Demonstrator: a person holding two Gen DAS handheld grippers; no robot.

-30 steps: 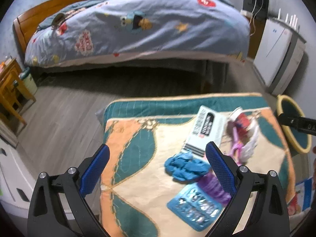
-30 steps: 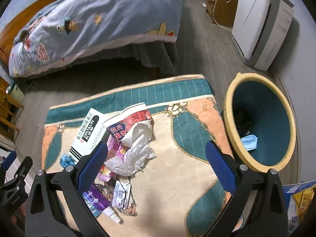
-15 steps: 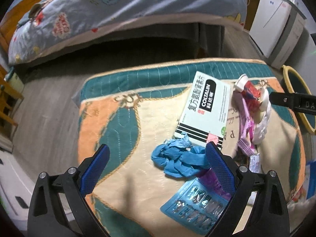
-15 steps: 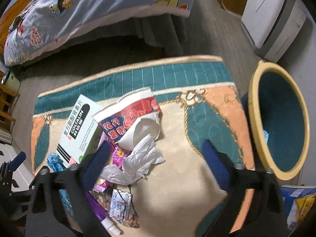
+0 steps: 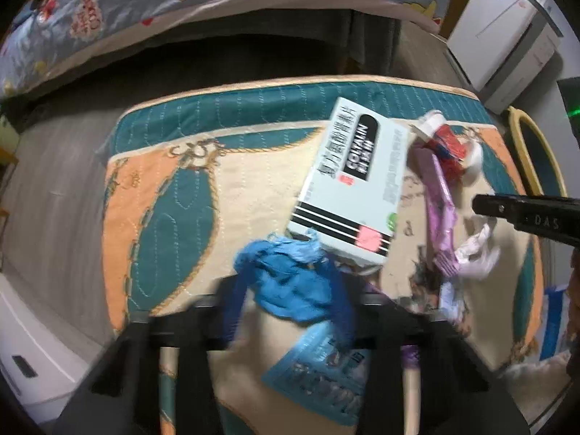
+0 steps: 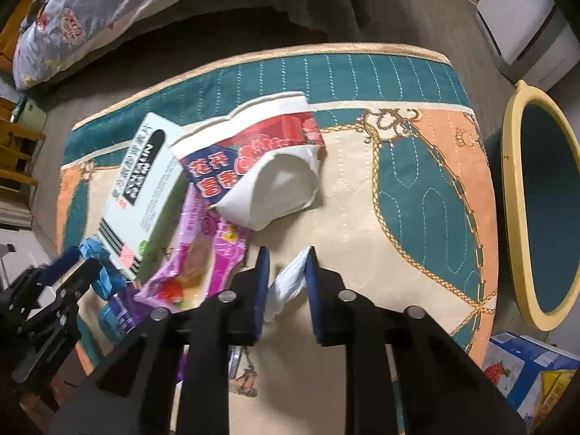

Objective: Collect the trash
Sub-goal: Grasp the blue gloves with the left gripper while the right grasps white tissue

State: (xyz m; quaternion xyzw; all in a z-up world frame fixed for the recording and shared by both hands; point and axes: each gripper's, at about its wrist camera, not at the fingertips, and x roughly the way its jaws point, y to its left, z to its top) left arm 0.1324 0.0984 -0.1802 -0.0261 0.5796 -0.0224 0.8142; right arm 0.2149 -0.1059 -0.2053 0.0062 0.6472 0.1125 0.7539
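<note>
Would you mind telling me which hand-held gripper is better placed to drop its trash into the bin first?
Right hand-held gripper: it pinches the white tissue, and the yellow-rimmed bin stands on its side.

Medicine box (image 5: 353, 185): the word "COLTALIN" in white letters on a black panel, with Chinese characters beside it that I cannot read surely.
Crushed paper cup (image 6: 253, 152): large Chinese characters in red and white on a dark blue band; they look like "花开" above "富贵".
Right gripper (image 5: 525, 214): the letters "DAS" on its black finger, in the left wrist view.
Purple wrapper (image 6: 206, 250): small print, too blurred to read.
</note>
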